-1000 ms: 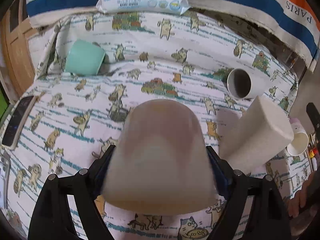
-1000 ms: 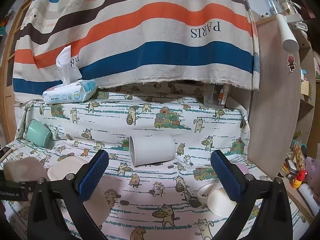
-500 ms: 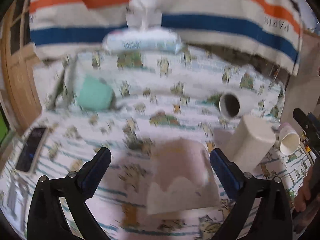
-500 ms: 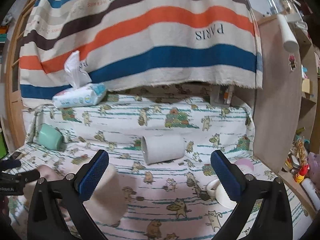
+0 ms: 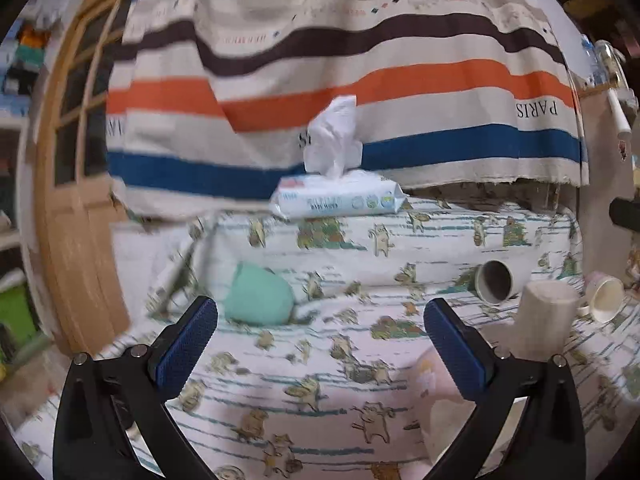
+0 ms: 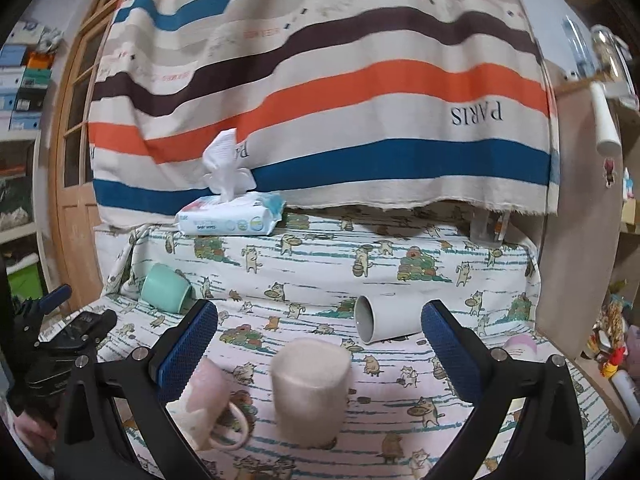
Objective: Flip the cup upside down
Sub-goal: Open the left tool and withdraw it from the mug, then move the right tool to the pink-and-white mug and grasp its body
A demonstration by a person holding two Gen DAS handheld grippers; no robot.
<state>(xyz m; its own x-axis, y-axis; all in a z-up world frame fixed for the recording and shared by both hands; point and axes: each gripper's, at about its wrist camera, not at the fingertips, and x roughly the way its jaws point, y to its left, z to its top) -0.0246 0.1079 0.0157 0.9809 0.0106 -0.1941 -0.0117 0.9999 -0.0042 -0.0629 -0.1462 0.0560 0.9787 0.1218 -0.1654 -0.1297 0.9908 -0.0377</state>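
Note:
A pink mug [image 6: 204,400] with a handle stands upside down on the cat-print cloth, partly behind my right gripper's left finger; it shows at the lower right of the left wrist view [image 5: 440,404]. My left gripper [image 5: 320,344] is open and empty, lifted back from the mug. My right gripper [image 6: 320,344] is open and empty above the cloth. A beige cup [image 6: 310,392] stands upside down between the right gripper's fingers, farther off; it also shows in the left wrist view [image 5: 544,320].
A green cup [image 5: 260,300] lies on its side at the left [image 6: 166,288]. A white cup [image 6: 384,322] lies on its side [image 5: 494,282]. A small pink-and-white cup [image 5: 604,298] lies at the right. A wipes pack [image 6: 230,220] sits at the back under a striped cloth.
My left gripper has let go of the pink mug, opened, and pulled up and back to the left. The mug now stands upside down on the cloth. The right gripper has shifted slightly.

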